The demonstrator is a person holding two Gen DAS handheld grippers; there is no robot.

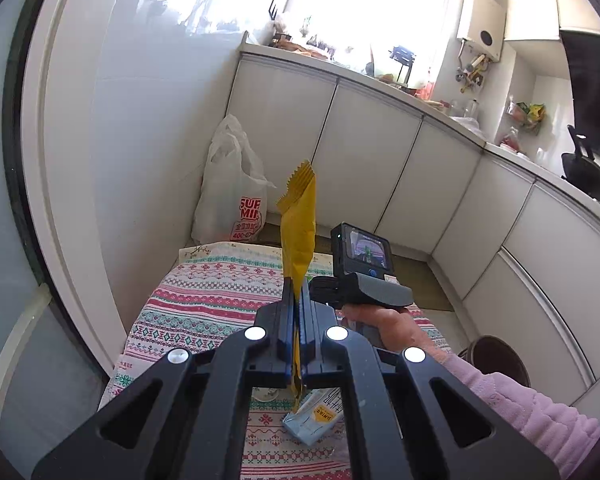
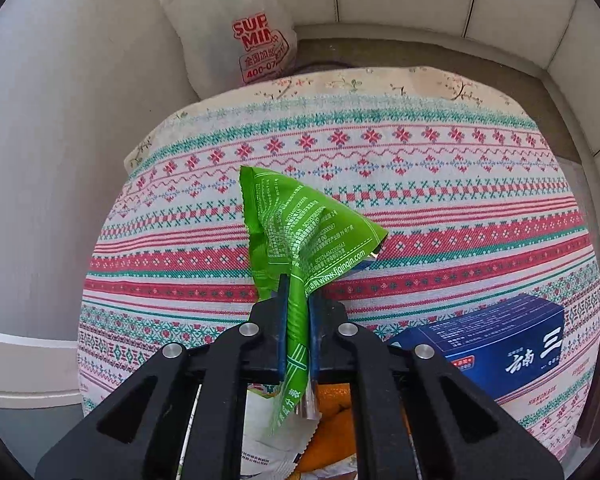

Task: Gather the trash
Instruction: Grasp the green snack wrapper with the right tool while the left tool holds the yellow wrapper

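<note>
My left gripper (image 1: pixel 298 294) is shut on a yellow wrapper (image 1: pixel 299 220), which stands upright above the patterned tablecloth (image 1: pixel 204 300). My right gripper (image 2: pixel 298 292) is shut on a green wrapper (image 2: pixel 300 232) and holds it above the same cloth (image 2: pixel 420 200). The right gripper's body (image 1: pixel 360 276) and the hand on it show in the left wrist view. A light blue carton (image 1: pixel 316 416) lies on the cloth under the left gripper. A dark blue box (image 2: pixel 488 344) lies at the right. White and orange wrappers (image 2: pixel 332 420) lie under the right gripper.
A white plastic bag with red print (image 1: pixel 232 192) stands on the floor beyond the table, by the wall; it also shows in the right wrist view (image 2: pixel 236 28). White cabinets (image 1: pixel 380 160) run along the right. A dark round bin (image 1: pixel 496 360) sits low at the right.
</note>
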